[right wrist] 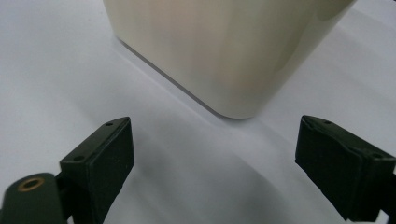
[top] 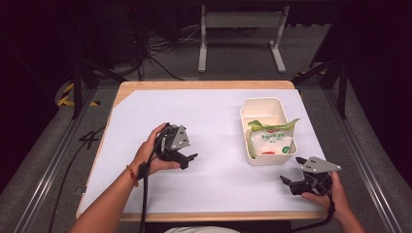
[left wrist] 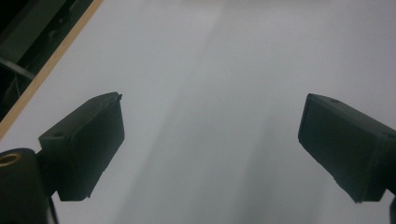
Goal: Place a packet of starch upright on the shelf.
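A cream plastic bin (top: 265, 108) stands on the right half of the white table cover (top: 194, 116). A white and green food packet (top: 269, 141) lies inside it, with its green end sticking out over the rim. My right gripper (top: 287, 182) rests low by the bin's near right corner, jaws open and empty. In the right gripper view the bin's rounded corner (right wrist: 224, 46) is just ahead of the right gripper (right wrist: 212, 120). My left gripper (top: 188, 160) hovers over bare cover at centre left, open, with nothing between its jaws (left wrist: 210, 116).
The wooden table edge (left wrist: 51, 60) runs close on the left of the left gripper view. Behind the table stand a grey metal frame (top: 240, 22) and loose floor cables (top: 160, 46). Dark tripod legs (top: 335, 73) flank the far corners.
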Motion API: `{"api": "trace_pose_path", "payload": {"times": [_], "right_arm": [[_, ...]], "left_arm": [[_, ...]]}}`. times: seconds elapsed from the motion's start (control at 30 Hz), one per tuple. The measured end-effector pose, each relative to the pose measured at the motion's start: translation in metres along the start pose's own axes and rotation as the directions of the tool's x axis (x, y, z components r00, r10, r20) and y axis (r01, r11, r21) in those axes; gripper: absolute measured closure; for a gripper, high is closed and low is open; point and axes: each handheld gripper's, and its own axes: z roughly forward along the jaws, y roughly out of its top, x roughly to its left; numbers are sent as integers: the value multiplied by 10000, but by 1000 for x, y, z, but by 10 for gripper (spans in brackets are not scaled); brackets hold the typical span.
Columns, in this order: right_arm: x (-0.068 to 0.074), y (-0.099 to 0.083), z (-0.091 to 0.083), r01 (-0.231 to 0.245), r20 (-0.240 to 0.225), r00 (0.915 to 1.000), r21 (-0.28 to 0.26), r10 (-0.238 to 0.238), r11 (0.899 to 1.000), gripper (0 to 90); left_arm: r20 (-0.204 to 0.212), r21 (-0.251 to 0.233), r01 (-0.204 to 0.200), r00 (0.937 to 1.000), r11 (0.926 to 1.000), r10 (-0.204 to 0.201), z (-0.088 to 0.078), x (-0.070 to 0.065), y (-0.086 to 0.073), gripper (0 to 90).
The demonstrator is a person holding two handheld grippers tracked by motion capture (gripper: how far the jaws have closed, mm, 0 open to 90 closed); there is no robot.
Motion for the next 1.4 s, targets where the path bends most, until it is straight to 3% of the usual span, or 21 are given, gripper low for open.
{"api": "trace_pose_path", "payload": {"times": [0.27, 0.6, 1.0, 1.17, 1.3, 1.4], "right_arm": [[1, 0, 0, -3, -28, 10000, 26, 3, 10000, 115], [1, 0, 1, 3, -19, 10000, 59, -3, 10000, 115], [1, 0, 2, -19, -18, 10000, 101, 20, 9999, 115], [1, 0, 1, -5, -23, 10000, 101, 6, 9999, 115], [0, 0, 2, -21, -31, 10000, 117, 21, 9999, 115], [1, 0, 2, -6, -11, 10000, 123, 6, 9999, 115]], "left_arm": [[-126, -6, 578, 9982, 9983, -579, -11, 0, -33, 79], [-338, 328, 929, 9952, 9951, -918, -21, 0, -68, 78], [-964, 617, 1502, 9849, 9867, -1439, -43, -6, -104, 78], [-1170, 522, 1979, 9746, 9788, -1908, -53, -10, -119, 78], [-1147, 152, 2510, 9620, 9679, -2477, -62, -10, -131, 75], [-990, -418, 3174, 9422, 9474, -3200, -69, -10, -140, 75]]}}
